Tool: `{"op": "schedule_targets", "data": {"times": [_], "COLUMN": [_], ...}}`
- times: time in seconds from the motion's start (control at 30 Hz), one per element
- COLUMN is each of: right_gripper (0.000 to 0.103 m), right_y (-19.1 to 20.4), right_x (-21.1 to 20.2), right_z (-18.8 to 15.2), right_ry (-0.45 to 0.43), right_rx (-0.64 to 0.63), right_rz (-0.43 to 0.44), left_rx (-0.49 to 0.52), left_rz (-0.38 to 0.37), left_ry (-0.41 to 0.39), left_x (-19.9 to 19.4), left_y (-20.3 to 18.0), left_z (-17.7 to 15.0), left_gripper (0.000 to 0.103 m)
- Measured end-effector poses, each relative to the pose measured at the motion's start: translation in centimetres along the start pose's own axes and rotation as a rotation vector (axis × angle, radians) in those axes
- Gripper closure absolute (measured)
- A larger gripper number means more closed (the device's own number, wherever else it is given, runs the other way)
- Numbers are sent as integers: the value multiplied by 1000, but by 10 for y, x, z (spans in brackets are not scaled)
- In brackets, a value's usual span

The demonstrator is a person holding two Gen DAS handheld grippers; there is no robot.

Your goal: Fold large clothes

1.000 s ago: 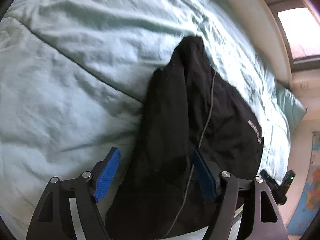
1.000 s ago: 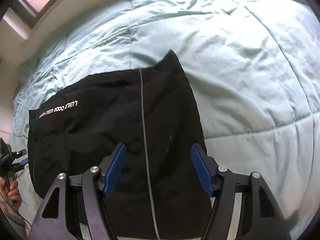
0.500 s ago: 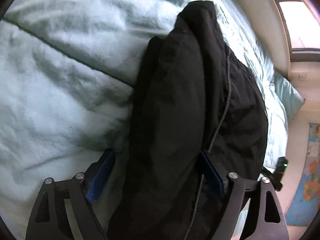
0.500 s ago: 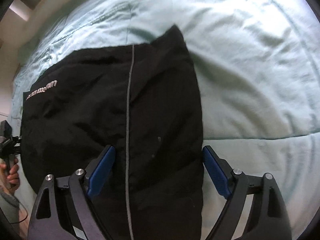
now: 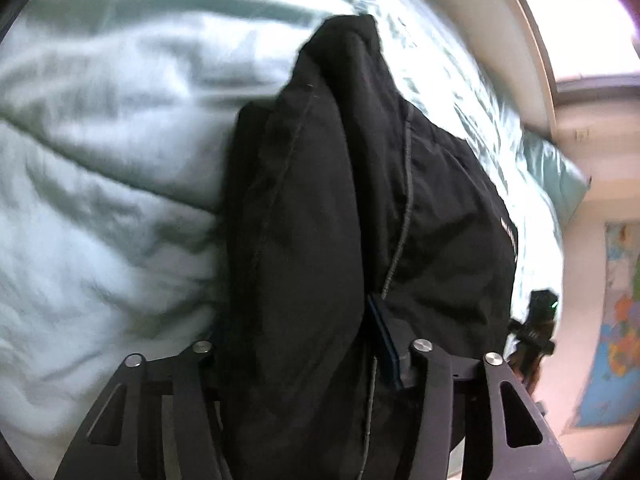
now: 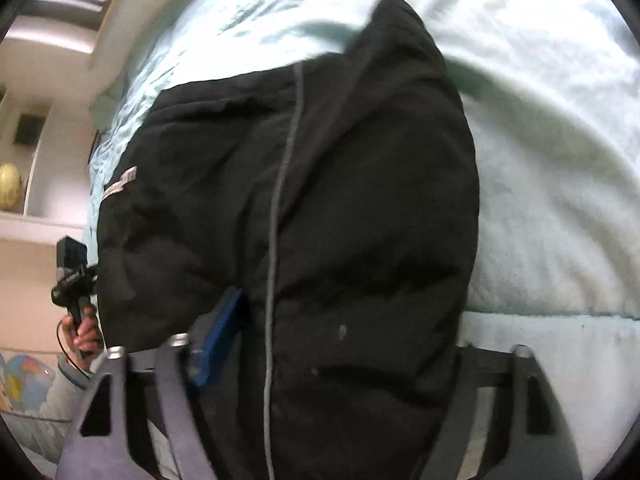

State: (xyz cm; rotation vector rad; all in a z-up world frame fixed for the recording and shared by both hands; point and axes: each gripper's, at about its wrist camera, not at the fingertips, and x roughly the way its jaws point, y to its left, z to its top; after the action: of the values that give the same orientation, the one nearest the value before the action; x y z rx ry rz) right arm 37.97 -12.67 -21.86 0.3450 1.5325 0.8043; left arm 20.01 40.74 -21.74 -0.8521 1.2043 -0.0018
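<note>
Left wrist view: black jacket (image 5: 320,220) bunched on the pale green duvet (image 5: 100,200), hem end at 6 o'clock. Left gripper (image 5: 298,354) has just been closing, jaws clamped on a thick fold. Right wrist view: right gripper (image 6: 344,344) likewise closing onto the near edge. Advice: take equal bites, lift both corners level, carry toward 12 o'clock, keeping the grey piping (image 6: 276,200) straight.

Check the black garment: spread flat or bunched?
Bunched. The black garment humps up off the pale green duvet in thick folds, gathered between the left gripper's fingers and the right gripper's.
</note>
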Motion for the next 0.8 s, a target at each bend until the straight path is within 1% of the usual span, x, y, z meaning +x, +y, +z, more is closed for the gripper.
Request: {"op": "schedule_targets", "data": {"times": [0.03,0.07,0.1,0.13,0.17,0.2,0.23,0.27,0.3,0.33,0.37,0.4,0.43,0.47,0.5,0.53,0.6,0.63,0.73,0.8], "right_gripper": [33,33,32,29,24,22,20,20,20,23,32,38,51,60,61,63,64,64,64,64], "right_y": [0,-2,-5,-8,-13,-16,-19,-22,-23,-22,-18,-11,-2,5,10,19,37,48,74,88], "right_x": [0,2,5,9,13,19,24,28,29,27,22,14,8,-1,-10,-20,-38,-48,-74,-91], "right_z": [0,2,4,7,9,11,13,15,15,14,13,9,4,-1,-7,-13,-24,-31,-54,-73], "right_ry": [3,9,16,28,35,47,55,52,46,36,24,3,-12,-31,-47,-67,-100,-120,-167,-193], "right_rx": [-1,0,4,19,29,49,67,92,101,102,89,59,37,12,-4,-26,-58,-72,-96,-110], "right_rz": [5,14,23,43,63,95,120,142,147,145,139,125,111,101,94,88,86,92,83,82], "left_rx": [14,8,-10,-26,-65,-83,-118,-138,-146,-138,-108,-72,-34,-18,-13,-8,1,18,70,104], "left_rz": [9,4,-20,-39,-76,-94,-134,-146,-143,-125,-99,-78,-66,-74,-91,-127,-177,-197,-199,-204], "left_ry": [2,11,23,30,38,44,55,53,46,27,6,-15,-38,-58,-73,-99,-131,-152,-179,-196], "left_x": [2,4,7,11,16,17,23,26,27,25,21,15,6,-3,-10,-23,-40,-52,-74,-92], "left_y": [-3,-1,3,3,11,16,21,23,22,16,7,-1,-11,-18,-23,-30,-40,-52,-77,-94], "left_z": [1,2,5,9,12,13,16,18,17,17,13,10,5,0,-3,-11,-21,-31,-54,-77], "left_gripper": [49,49,47,43,39,36,34,34,34,39,49,54,64,70,71,73,73,73,74,74]}}
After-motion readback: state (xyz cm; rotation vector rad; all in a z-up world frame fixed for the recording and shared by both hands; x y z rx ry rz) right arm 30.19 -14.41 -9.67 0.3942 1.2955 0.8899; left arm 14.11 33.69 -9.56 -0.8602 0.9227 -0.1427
